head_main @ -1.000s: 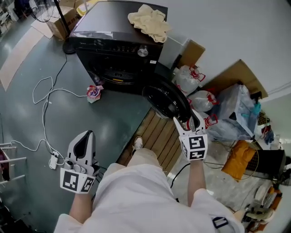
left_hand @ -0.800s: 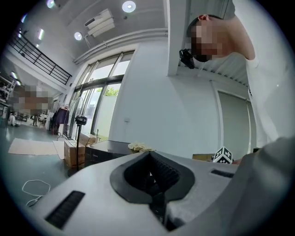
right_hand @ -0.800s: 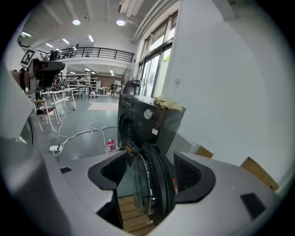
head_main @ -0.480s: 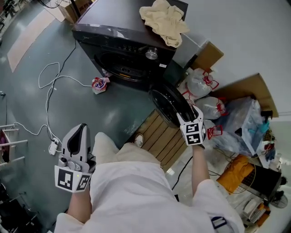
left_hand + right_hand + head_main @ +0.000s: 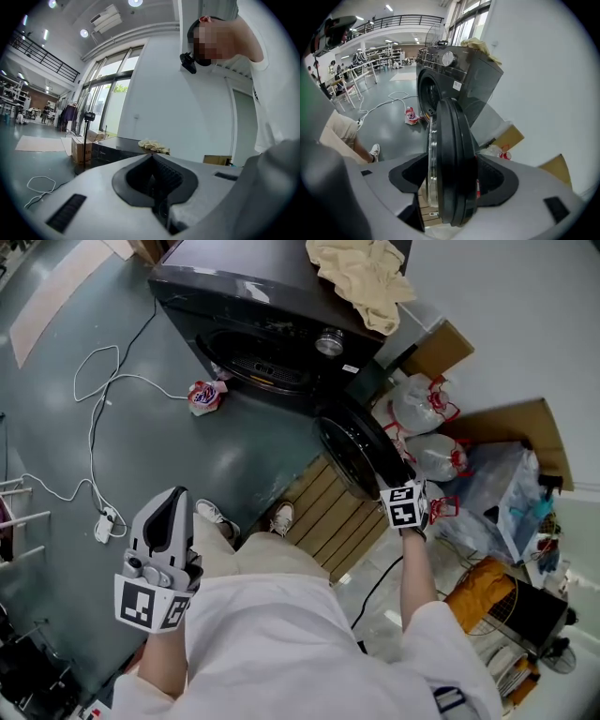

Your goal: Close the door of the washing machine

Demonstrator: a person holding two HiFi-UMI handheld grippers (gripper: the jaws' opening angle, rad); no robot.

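Glossy dark washing machine (image 5: 236, 268); soft crumpled cloth (image 5: 362, 277); slatted wooden board (image 5: 328, 517).

A big open workshop or lab hall, not a home. In the left gripper view, a mezzanine railing (image 5: 44, 56) runs at the upper left, beside tall windows (image 5: 105, 98) and round ceiling lights (image 5: 84, 33). In the head view, a washing machine (image 5: 244, 277) stands loose on a painted grey floor (image 5: 141, 465), among trailing cables (image 5: 91, 446), cardboard (image 5: 511, 423) and filled plastic bags (image 5: 422, 404).
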